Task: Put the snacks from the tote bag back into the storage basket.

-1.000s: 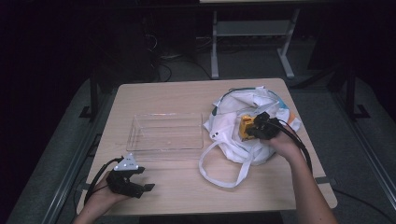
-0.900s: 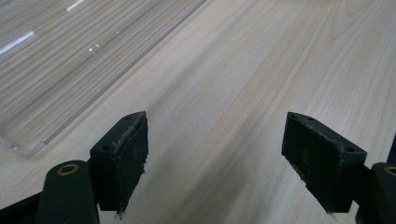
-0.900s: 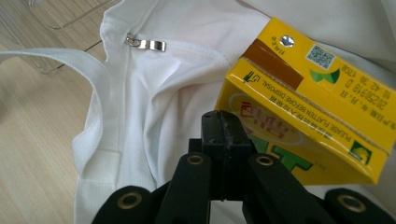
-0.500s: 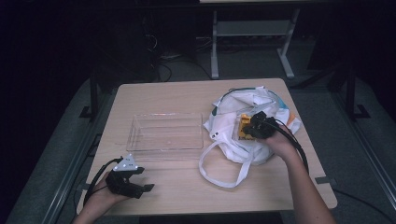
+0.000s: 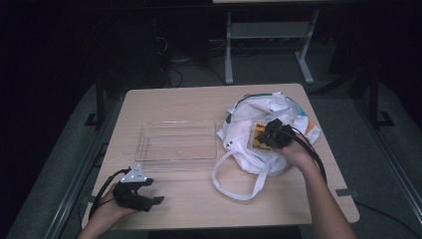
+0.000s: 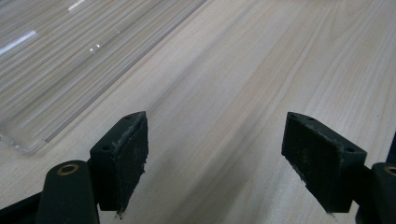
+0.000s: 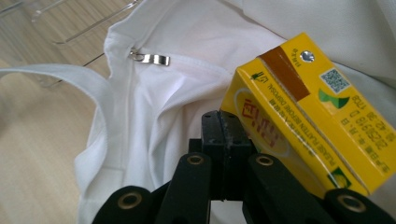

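Right gripper view: right gripper (image 7: 223, 140) has its jaws pressed together with nothing between them, touching a yellow carton (image 7: 308, 112) that lies on the white bag (image 7: 187, 93). Carton likely light, stiff-edged, crushable at the faces; best gripped across its narrow sides. Bag is soft and will shift. Left gripper (image 6: 215, 163) rests with jaws wide over the table (image 6: 261, 70), beside the clear tray (image 6: 56, 60).

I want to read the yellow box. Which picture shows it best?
The right gripper view: the yellow box is close, its printing sharp, lying on the white bag. The high view shows just a small yellow patch beside the right gripper.
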A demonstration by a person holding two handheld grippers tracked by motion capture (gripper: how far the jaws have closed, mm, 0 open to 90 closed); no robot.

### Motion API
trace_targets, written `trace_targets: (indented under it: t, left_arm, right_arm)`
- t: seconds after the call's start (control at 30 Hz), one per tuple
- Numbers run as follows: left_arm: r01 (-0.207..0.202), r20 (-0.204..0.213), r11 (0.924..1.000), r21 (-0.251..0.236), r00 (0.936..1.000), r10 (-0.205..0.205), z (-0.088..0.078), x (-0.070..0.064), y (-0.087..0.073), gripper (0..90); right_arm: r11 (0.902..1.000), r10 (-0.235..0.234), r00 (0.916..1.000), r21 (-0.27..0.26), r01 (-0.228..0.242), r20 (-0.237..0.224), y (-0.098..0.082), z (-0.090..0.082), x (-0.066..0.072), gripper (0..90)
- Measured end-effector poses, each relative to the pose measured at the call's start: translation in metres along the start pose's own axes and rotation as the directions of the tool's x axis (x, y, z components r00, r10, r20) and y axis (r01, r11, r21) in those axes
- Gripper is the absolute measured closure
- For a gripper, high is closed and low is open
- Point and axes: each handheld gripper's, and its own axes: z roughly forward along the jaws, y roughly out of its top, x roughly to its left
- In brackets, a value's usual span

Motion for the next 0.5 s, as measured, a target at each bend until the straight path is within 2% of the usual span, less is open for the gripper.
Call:
trace_targets:
  t: [0.17,0.23,0.5]
  left_arm:
    - [0.007,0.003,1.0,-0.006,1.0,-0.007,0.0,0.0,0.001,22.5]
    - [-0.004,0.004,1.0,-0.004,1.0,0.004,0.001,0.001,0.002,22.5]
    - [-0.02,0.028,0.9998,0.004,0.9994,0.02,0.007,0.0,0.007,22.5]
  right_arm:
    - [1.0,0.001,0.9998,0.004,-0.001,-0.021,-0.005,-0.015,-0.002,89.6]
    - [0.9999,0.01,0.9995,0.007,-0.009,-0.03,-0.008,-0.022,-0.004,89.6]
    - [0.9976,0.069,0.9976,0.013,-0.069,-0.004,-0.025,-0.037,-0.02,89.6]
